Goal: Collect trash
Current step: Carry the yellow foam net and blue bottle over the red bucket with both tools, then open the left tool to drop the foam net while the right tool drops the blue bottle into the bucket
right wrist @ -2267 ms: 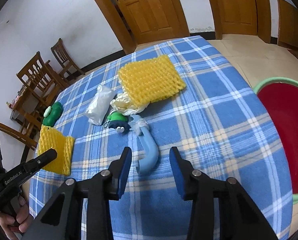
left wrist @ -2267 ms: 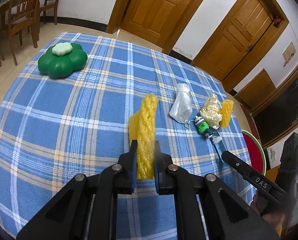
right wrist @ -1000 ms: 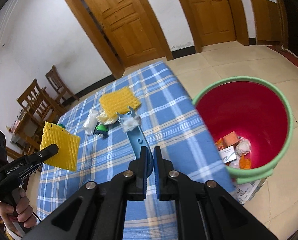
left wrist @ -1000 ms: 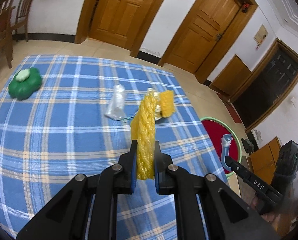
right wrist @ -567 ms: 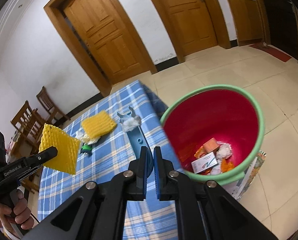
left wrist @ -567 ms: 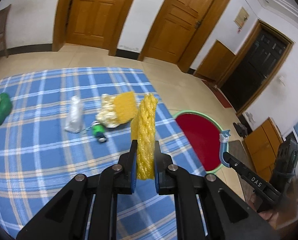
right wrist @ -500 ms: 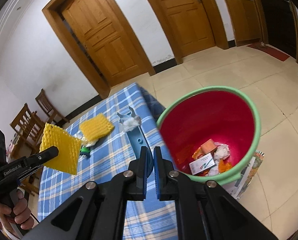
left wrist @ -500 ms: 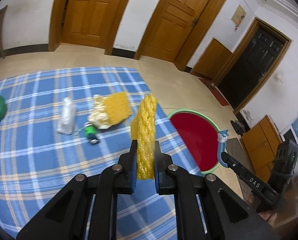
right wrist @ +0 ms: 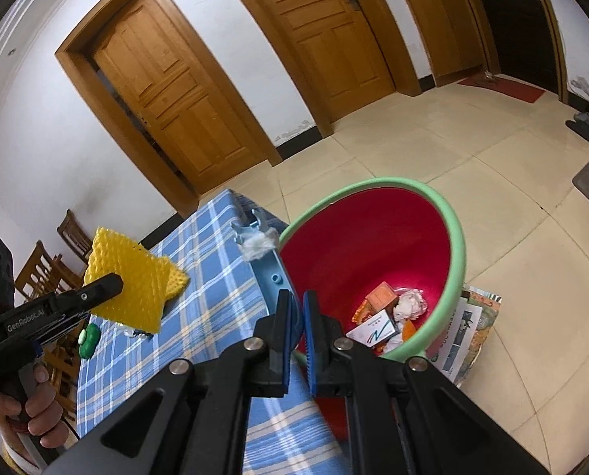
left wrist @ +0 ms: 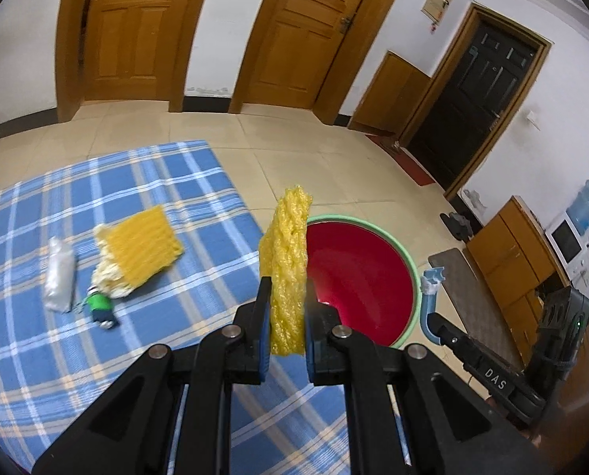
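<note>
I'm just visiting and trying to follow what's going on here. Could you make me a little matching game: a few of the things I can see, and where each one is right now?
Things:
1. yellow foam net
2. blue plastic piece
3. clear plastic bag
4. small white box

Places:
A. lying on the blue checked tablecloth
B. at the bottom of the red bin
C. clamped in the left gripper
D. clamped in the right gripper

Pairs: 1-C, 2-D, 3-A, 4-B
</note>
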The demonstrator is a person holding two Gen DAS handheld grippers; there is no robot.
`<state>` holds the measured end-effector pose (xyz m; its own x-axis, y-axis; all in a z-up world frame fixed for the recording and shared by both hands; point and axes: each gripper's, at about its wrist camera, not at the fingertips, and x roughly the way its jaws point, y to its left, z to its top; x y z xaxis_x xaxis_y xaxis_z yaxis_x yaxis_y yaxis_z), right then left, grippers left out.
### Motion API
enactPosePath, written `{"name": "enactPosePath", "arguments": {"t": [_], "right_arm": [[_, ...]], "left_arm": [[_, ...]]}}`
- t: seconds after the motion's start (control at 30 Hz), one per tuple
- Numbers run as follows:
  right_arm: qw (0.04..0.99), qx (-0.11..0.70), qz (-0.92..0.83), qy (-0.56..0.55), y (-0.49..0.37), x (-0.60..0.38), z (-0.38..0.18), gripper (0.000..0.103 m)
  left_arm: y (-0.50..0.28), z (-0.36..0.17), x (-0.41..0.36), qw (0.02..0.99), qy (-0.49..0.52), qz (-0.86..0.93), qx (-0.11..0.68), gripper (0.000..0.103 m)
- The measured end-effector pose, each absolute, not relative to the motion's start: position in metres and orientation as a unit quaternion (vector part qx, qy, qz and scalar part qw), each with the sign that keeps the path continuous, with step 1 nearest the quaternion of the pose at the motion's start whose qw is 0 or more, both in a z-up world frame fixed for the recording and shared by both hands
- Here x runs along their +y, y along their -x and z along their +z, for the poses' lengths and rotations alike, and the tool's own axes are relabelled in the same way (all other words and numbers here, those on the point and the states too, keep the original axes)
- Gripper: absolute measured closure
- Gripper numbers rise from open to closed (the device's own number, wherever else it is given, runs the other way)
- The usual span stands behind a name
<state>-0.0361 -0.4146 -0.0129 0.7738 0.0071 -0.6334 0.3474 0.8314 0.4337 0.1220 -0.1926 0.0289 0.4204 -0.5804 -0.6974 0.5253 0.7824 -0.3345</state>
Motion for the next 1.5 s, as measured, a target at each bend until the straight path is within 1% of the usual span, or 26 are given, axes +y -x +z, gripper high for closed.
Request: {"name": "enactPosePath", "arguments": {"t": [0.57,0.97,1.03,1.1,1.17,1.2,1.5], "right_arm": [[0.891,0.314,-0.117,-0.306,0.048,-0.447,-0.02,0.095],[0.881,0.321,-0.131,-0.321,0.047,-0.463,-0.033,0.095],[0.88,0.323,-0.132,-0.323,0.047,-0.465,-0.035,0.095],[0.878,0.324,-0.132,-0.325,0.047,-0.466,-0.037,0.095],[0.878,0.325,-0.133,-0.326,0.047,-0.466,-0.038,0.095],[0.878,0.325,-0.133,-0.326,0.047,-0.466,-0.039,0.095],[0.877,0.326,-0.135,-0.325,0.046,-0.469,-0.041,0.095]], "left_arm": [[-0.145,-0.002,-0.266,0.828,0.003,-0.356,0.434,0.092],[-0.155,-0.032,-0.29,0.816,-0.021,-0.35,0.459,0.092],[-0.157,-0.033,-0.292,0.816,-0.023,-0.348,0.46,0.089],[-0.157,-0.033,-0.292,0.817,-0.026,-0.346,0.46,0.085],[-0.157,-0.033,-0.292,0.819,-0.027,-0.342,0.46,0.076],[-0.157,-0.033,-0.292,0.82,-0.028,-0.34,0.46,0.075],[-0.154,-0.026,-0.283,0.825,-0.022,-0.331,0.458,0.074]]}}
